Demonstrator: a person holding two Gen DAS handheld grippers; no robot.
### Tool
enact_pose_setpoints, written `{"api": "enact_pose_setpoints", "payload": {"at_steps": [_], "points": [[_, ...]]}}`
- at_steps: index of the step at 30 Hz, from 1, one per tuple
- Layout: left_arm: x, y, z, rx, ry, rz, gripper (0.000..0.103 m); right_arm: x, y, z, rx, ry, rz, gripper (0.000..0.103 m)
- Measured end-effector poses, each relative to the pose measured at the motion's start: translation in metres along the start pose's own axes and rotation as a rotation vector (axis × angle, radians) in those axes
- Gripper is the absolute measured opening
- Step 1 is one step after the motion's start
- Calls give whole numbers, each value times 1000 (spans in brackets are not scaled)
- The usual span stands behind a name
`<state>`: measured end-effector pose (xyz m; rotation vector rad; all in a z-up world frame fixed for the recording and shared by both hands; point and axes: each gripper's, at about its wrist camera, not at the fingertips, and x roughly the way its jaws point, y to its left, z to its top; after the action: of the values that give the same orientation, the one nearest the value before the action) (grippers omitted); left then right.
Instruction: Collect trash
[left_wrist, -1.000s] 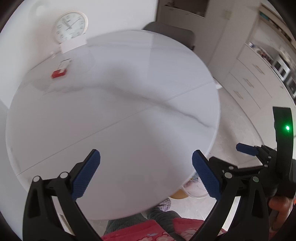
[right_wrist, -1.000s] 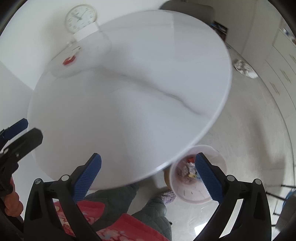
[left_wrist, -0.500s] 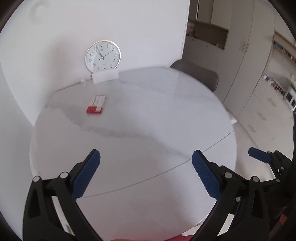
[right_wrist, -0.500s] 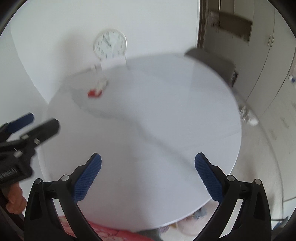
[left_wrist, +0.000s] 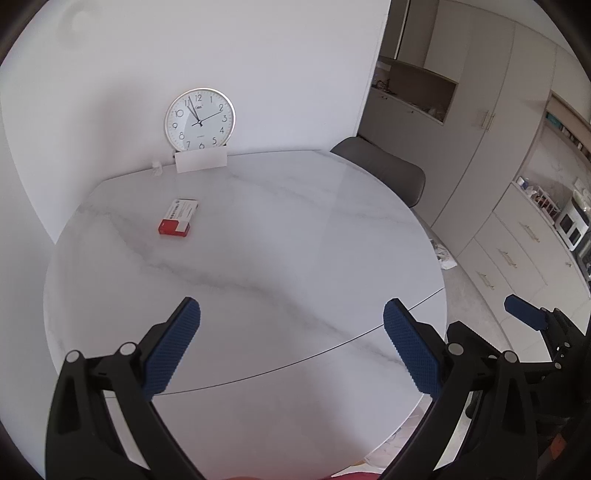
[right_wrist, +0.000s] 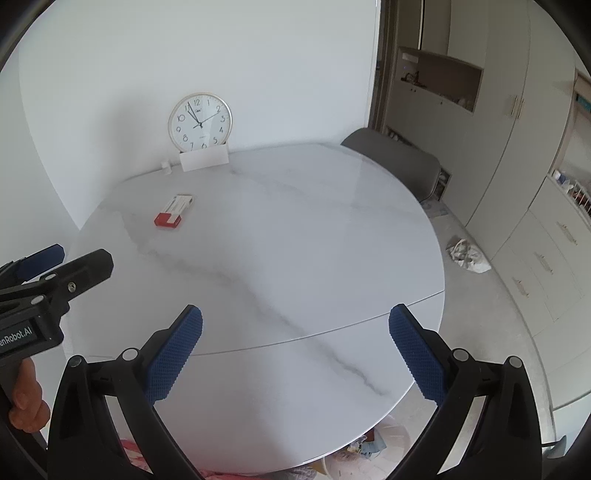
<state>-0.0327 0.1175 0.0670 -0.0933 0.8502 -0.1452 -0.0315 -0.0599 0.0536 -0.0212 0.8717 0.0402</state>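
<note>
A small red and white carton (left_wrist: 179, 218) lies flat on the far left of the round white marble table (left_wrist: 258, 266); it also shows in the right wrist view (right_wrist: 173, 212). My left gripper (left_wrist: 291, 347) is open and empty above the table's near part, well short of the carton. My right gripper (right_wrist: 295, 350) is open and empty, level with the left one. The rim of a trash bin (right_wrist: 373, 448) with litter in it shows under the table's near edge.
A wall clock (left_wrist: 199, 121) and a white card holder (left_wrist: 201, 160) stand at the table's back edge. A grey chair (left_wrist: 384, 170) is behind the table at the right. Crumpled paper (right_wrist: 467, 256) lies on the floor near the cabinets (right_wrist: 546, 258).
Both grippers have tilted up from looking down at the table's edge and the bin to looking level across the table. The carton now shows larger. Both stay open.
</note>
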Motion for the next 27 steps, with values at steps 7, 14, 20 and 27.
{"api": "enact_pose_setpoints", "payload": {"at_steps": [7, 14, 20, 27], "points": [[3, -2, 0, -9, -1, 28, 95, 7, 0, 0, -10, 10, 32, 100], [6, -2, 1, -11, 5, 42, 95, 12, -2, 1, -5, 16, 46, 100], [9, -1, 2, -12, 8, 47, 95, 15, 0, 2, -8, 22, 47, 100], [10, 0, 2, -6, 12, 46, 95, 14, 1, 0, -2, 28, 44, 100]]}}
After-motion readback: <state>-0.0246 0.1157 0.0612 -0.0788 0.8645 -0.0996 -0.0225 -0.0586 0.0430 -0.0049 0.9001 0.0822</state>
